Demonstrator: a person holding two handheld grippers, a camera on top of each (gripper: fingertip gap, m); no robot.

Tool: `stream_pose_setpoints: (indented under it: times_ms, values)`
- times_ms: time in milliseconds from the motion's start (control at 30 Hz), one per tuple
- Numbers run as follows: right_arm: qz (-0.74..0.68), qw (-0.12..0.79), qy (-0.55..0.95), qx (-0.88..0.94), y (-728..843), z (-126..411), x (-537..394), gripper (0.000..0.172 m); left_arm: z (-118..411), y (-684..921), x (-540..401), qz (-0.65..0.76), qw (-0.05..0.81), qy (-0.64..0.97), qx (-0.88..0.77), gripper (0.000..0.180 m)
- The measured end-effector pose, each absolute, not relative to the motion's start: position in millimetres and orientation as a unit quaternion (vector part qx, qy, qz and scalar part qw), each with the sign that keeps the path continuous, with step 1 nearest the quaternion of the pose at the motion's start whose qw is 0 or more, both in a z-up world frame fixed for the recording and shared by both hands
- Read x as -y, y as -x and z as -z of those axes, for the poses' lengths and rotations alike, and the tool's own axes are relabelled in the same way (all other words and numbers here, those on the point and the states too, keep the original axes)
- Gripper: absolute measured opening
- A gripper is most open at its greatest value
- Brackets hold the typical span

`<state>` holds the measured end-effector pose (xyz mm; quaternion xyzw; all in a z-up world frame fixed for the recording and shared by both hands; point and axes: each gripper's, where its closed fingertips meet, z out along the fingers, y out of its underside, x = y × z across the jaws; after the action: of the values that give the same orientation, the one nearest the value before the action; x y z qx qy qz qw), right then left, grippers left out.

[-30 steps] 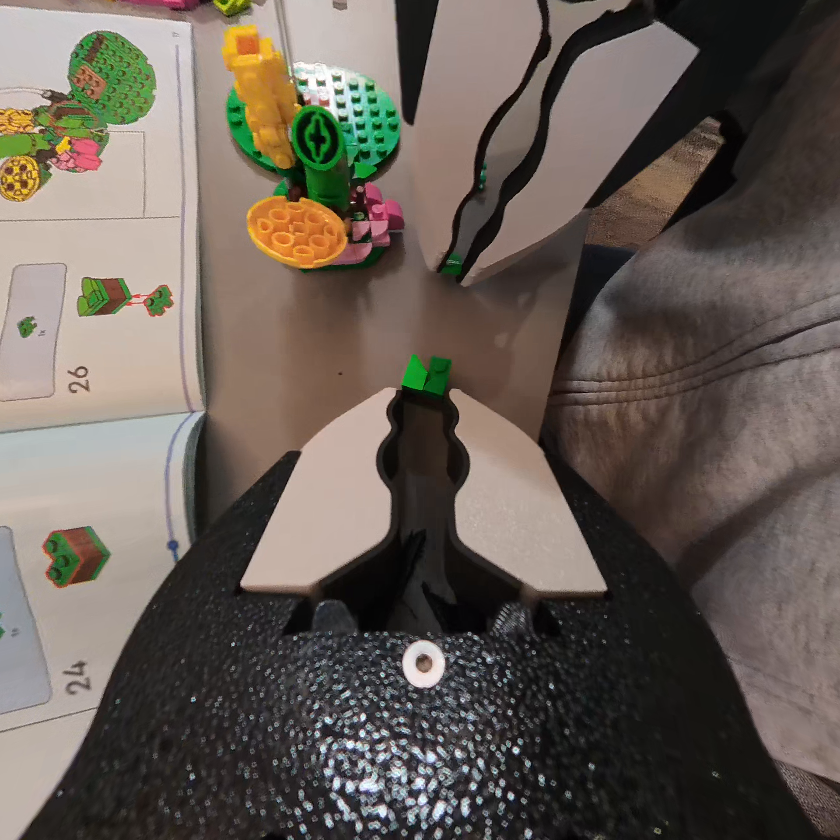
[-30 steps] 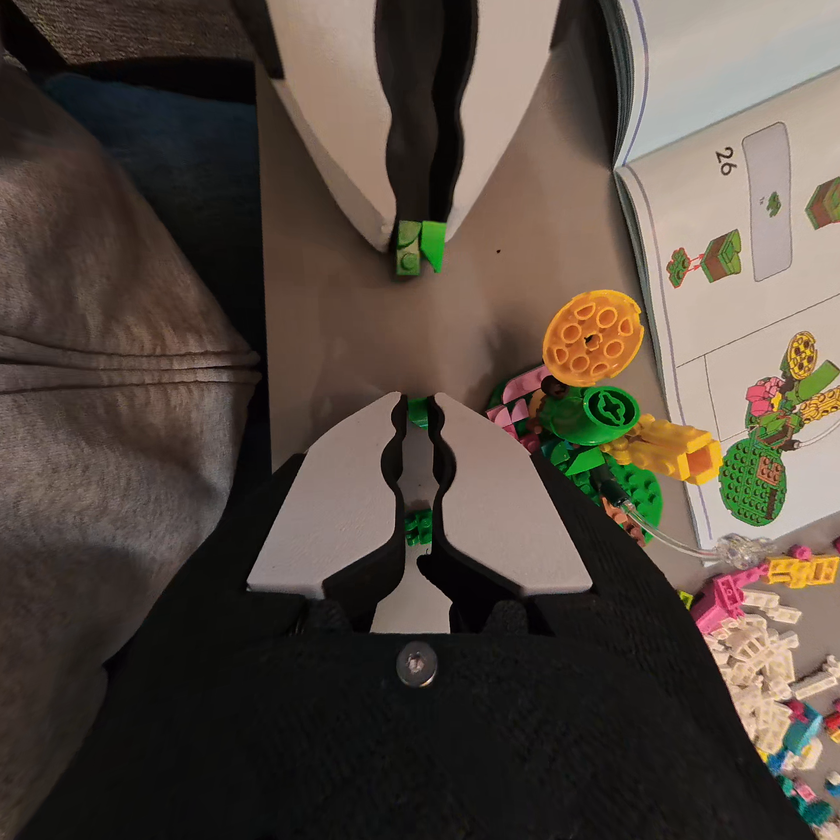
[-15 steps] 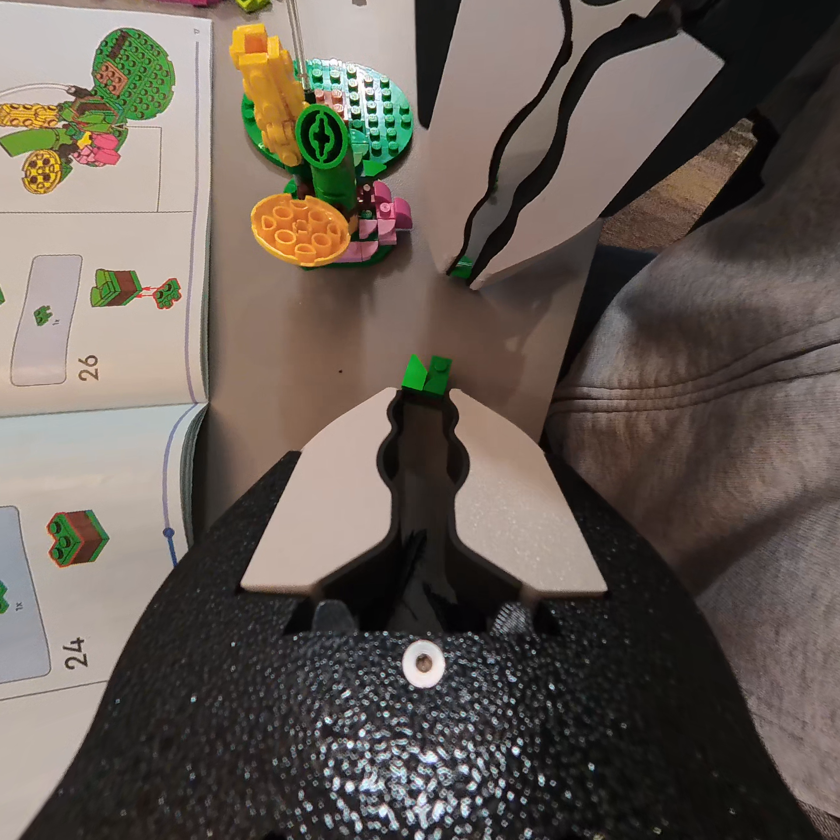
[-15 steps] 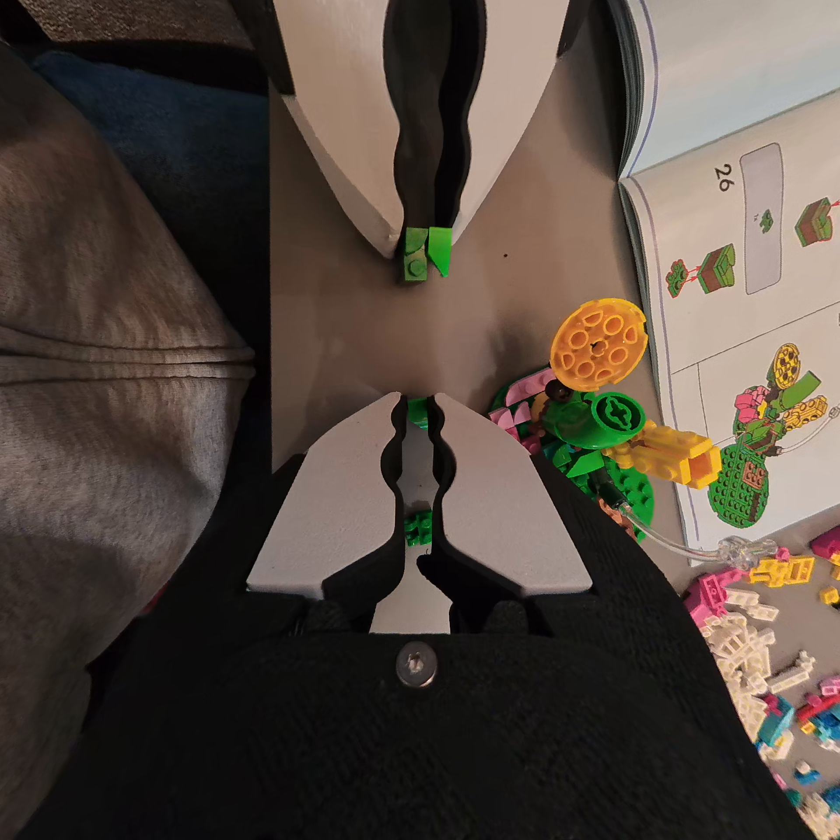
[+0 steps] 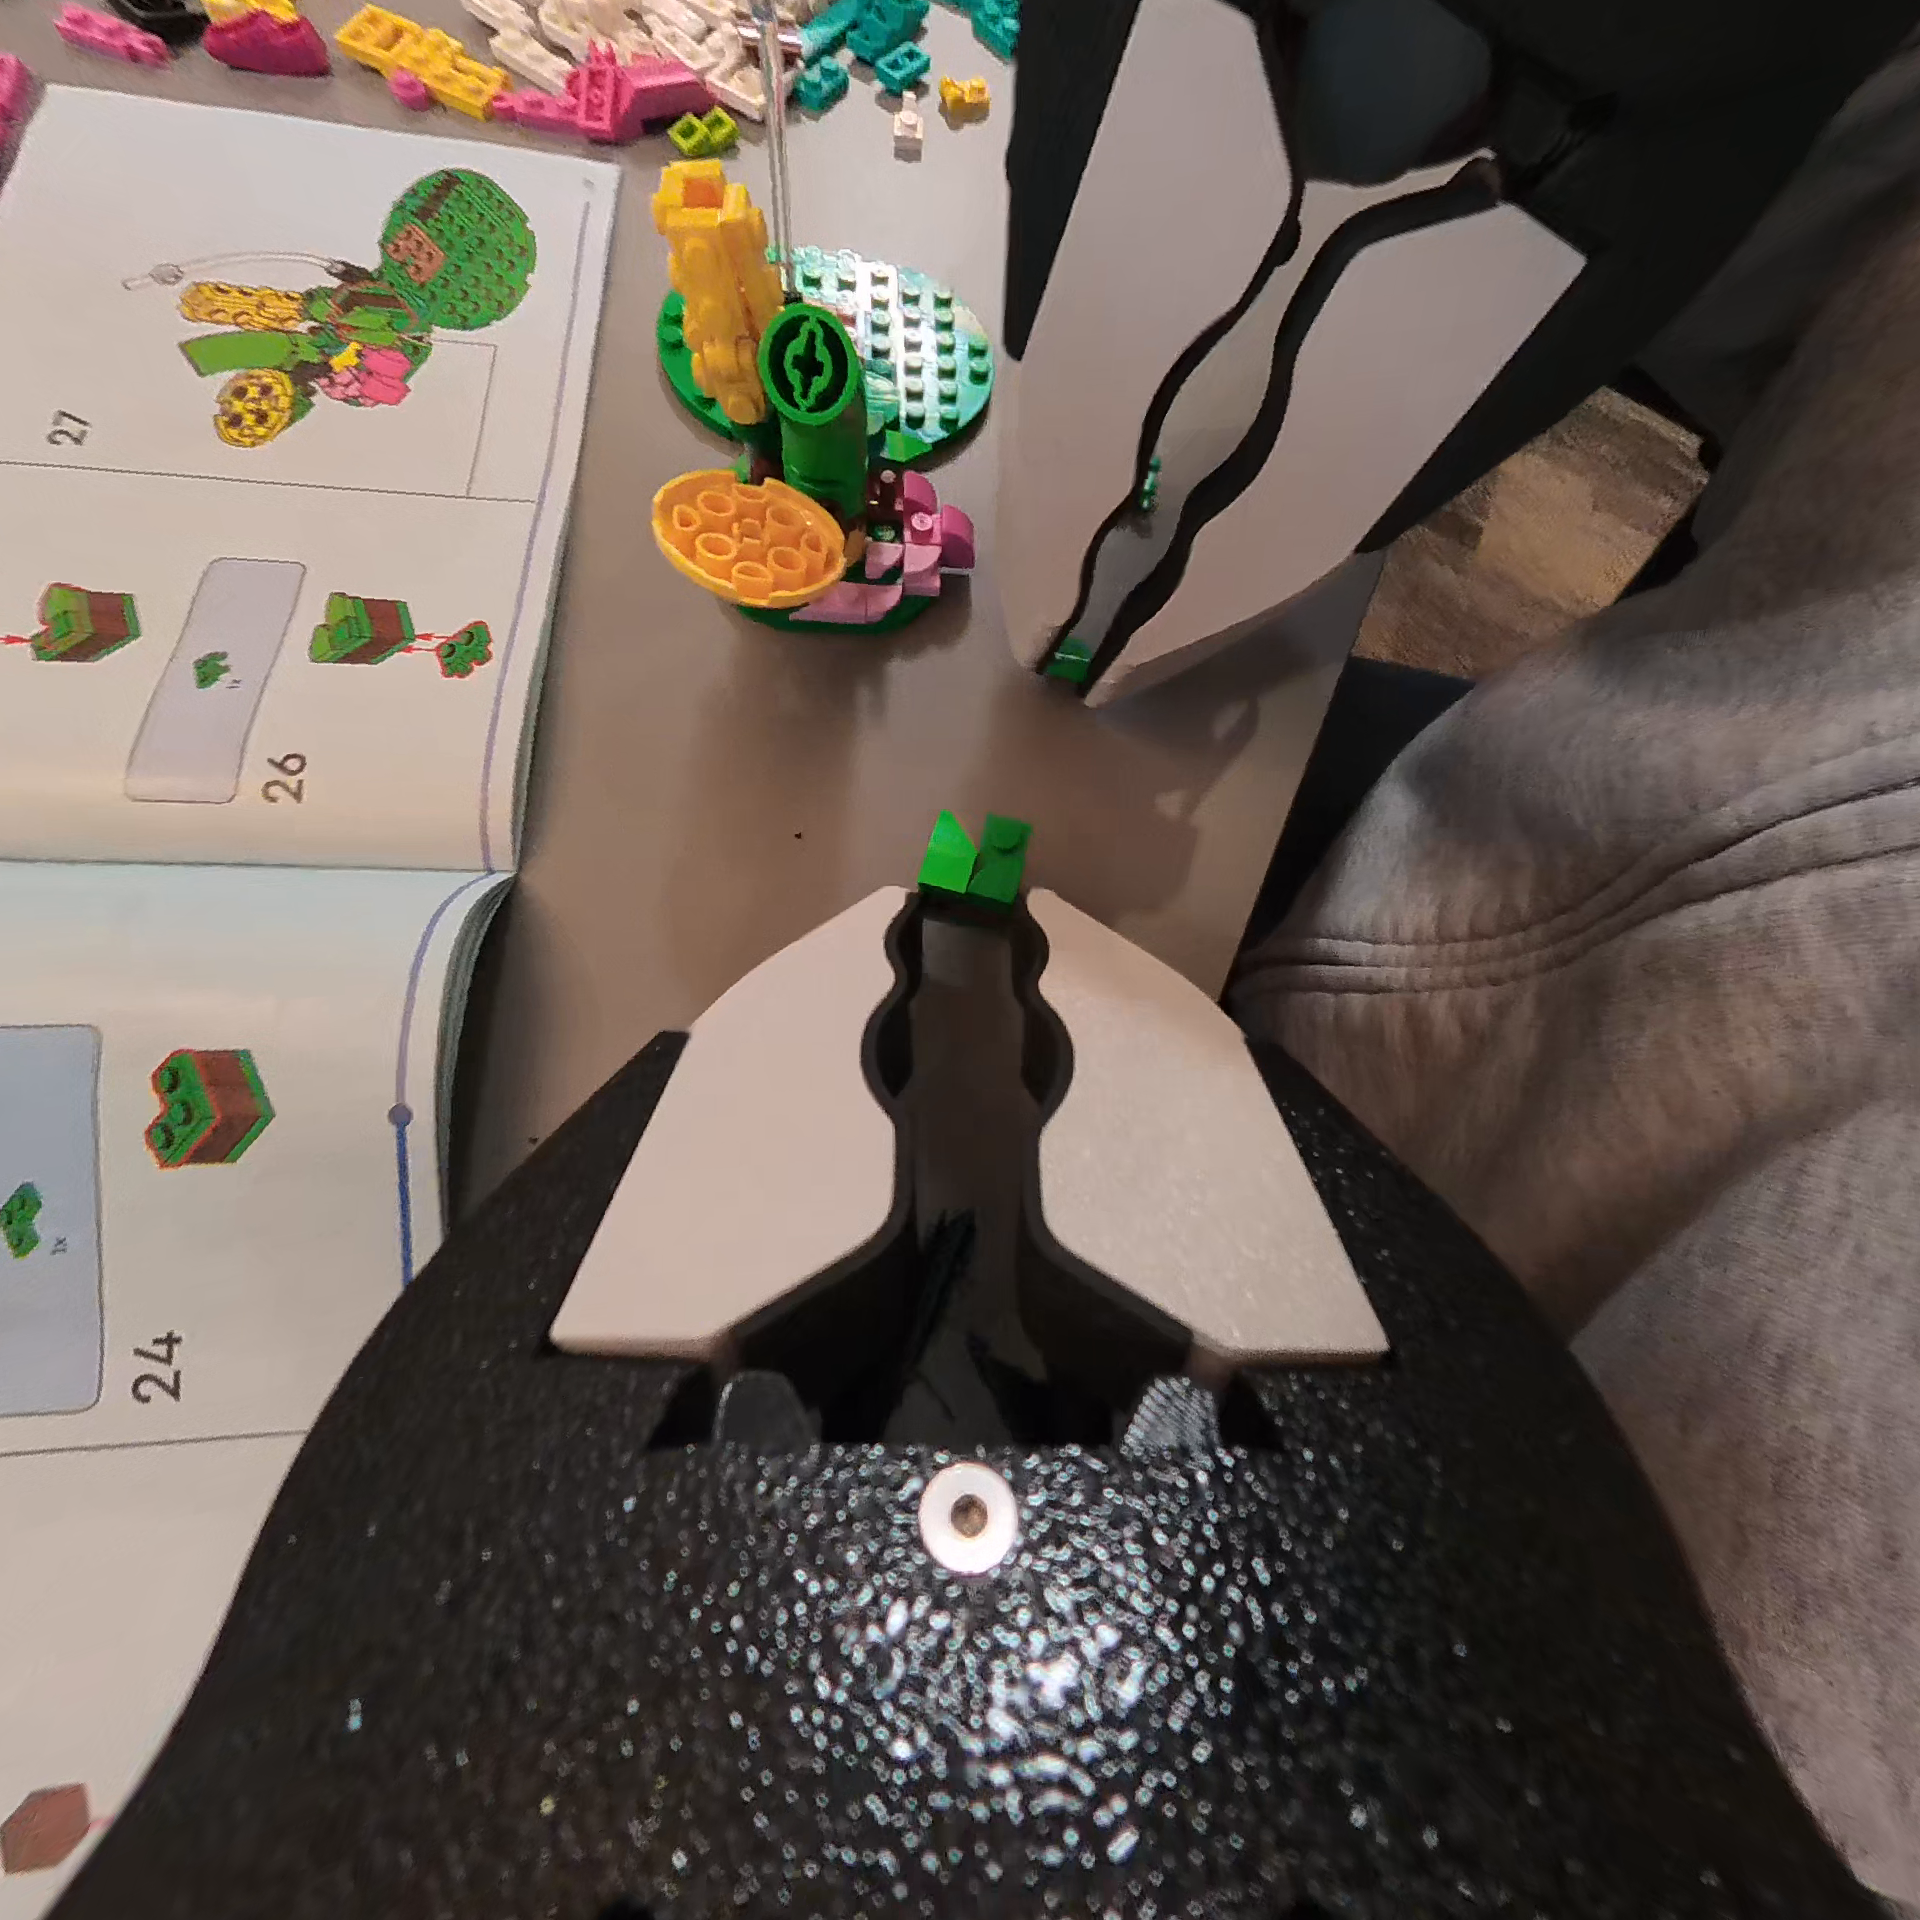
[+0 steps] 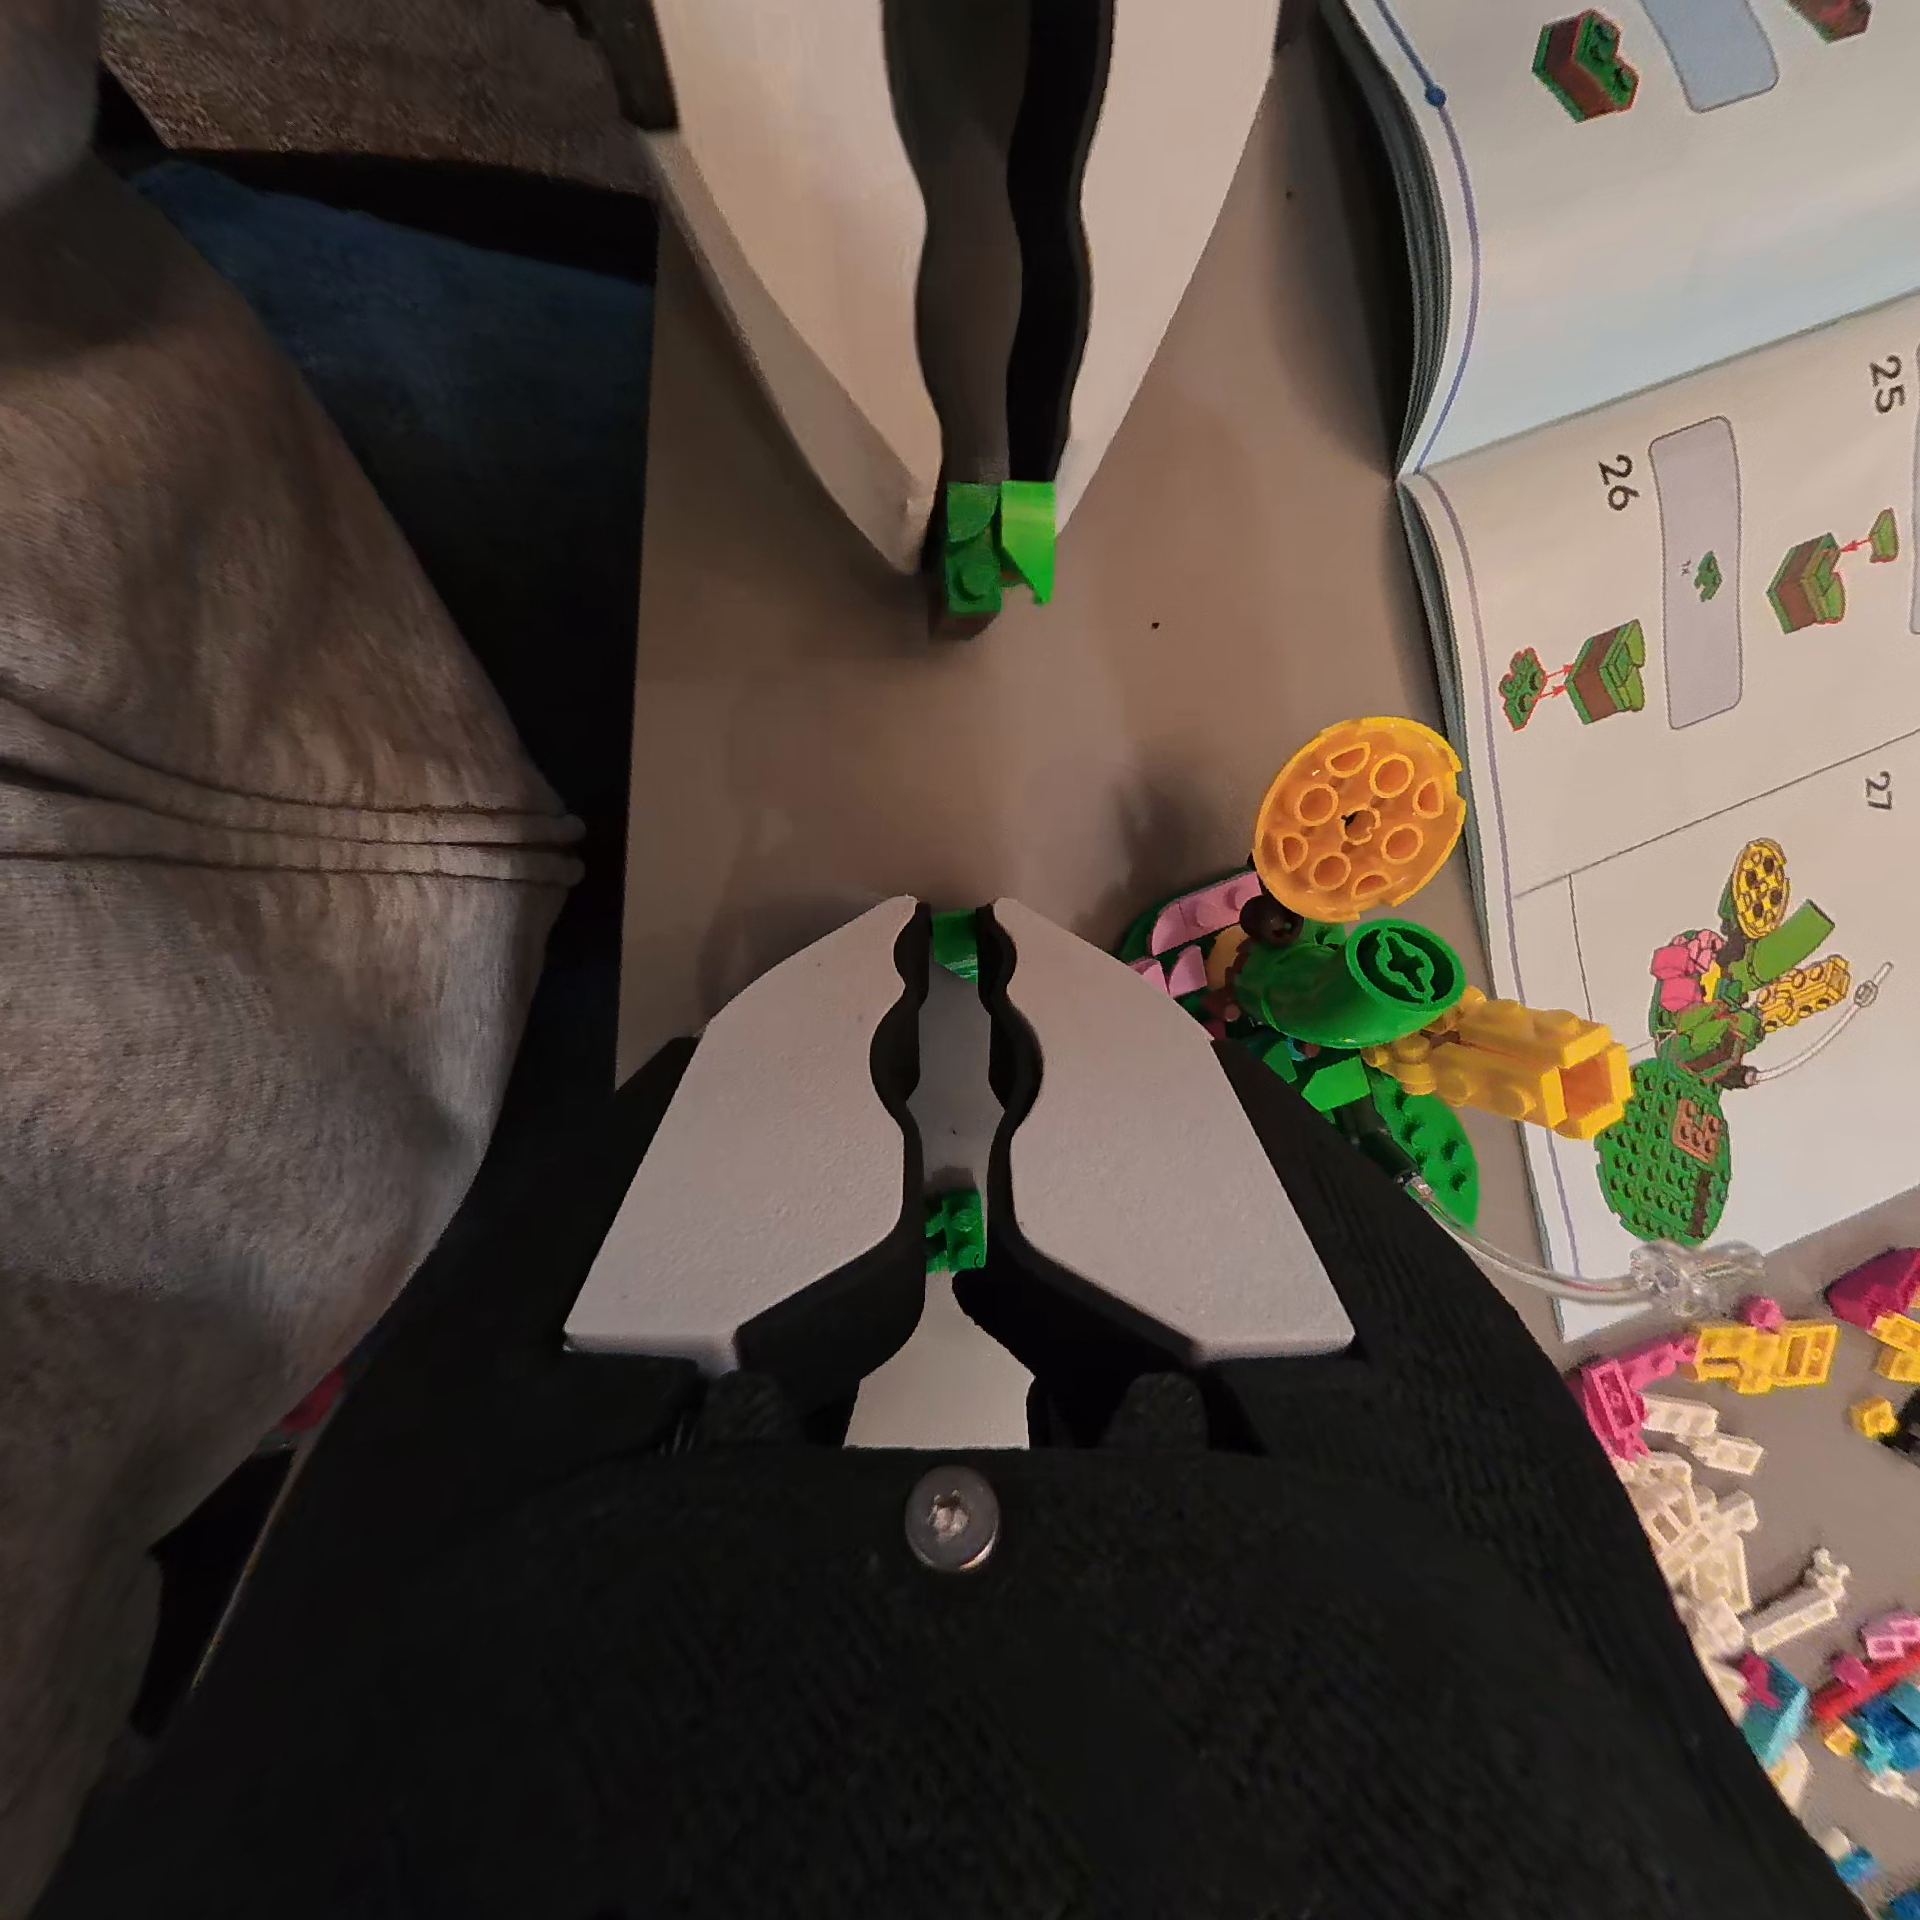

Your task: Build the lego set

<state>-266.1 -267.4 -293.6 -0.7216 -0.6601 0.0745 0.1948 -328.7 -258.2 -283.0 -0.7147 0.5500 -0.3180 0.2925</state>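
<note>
The left hand-held gripper (image 5: 971, 904) is closed on a small green brick assembly (image 5: 975, 854). The piece is pinched at the very tips of its two fingers and sticks out beyond them, above the grey surface (image 5: 727, 769). From the opposite side the same piece looks like a green studded plate beside a brighter green sloped brick (image 6: 997, 545).

The right hand-held gripper (image 6: 956, 925) is also closed, on a small green brick (image 6: 954, 940) that sits between its fingertips. In the right wrist view another small green studded piece (image 6: 954, 1231) shows in the narrow gap between the fingers, nearer to the body of the gripper; I cannot tell if it is gripped or lies on the surface below. The two grippers face each other over the surface, and their tips are apart, with bare grey surface between them.

Just beside the right gripper stands a brick flower model (image 5: 800, 436). It has a round green studded base, a yellow-orange round dish, a green tube, a yellow column and some pink bricks. To the left in the left wrist view lies an open instruction booklet (image 5: 260, 468) with pictures of building steps. At the far edge of that view there is a heap of loose bricks (image 5: 623, 62) in pink, yellow, white and teal. On the right side, grey cloth (image 5: 1662, 1039) of a person's garment is close to the edge of the surface.
</note>
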Motion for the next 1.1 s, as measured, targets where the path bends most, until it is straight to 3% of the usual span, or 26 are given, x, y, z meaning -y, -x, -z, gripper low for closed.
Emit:
stream_pose_setpoints:
  times_ms: [533, 1100]
  values:
    - [-0.098, 0.235, 0.713, 0.654, 268.5, 286.1, 267.3, 0.007, 279.8, 329.1, 251.5, 0.295, 0.328, 0.702, -0.559, 0.016]
    - [-0.086, 0.174, 0.713, 0.673, 265.0, 294.5, 274.3, 0.007, 287.6, 325.2, 252.5, 0.290, 0.292, 0.729, -0.547, 0.016]
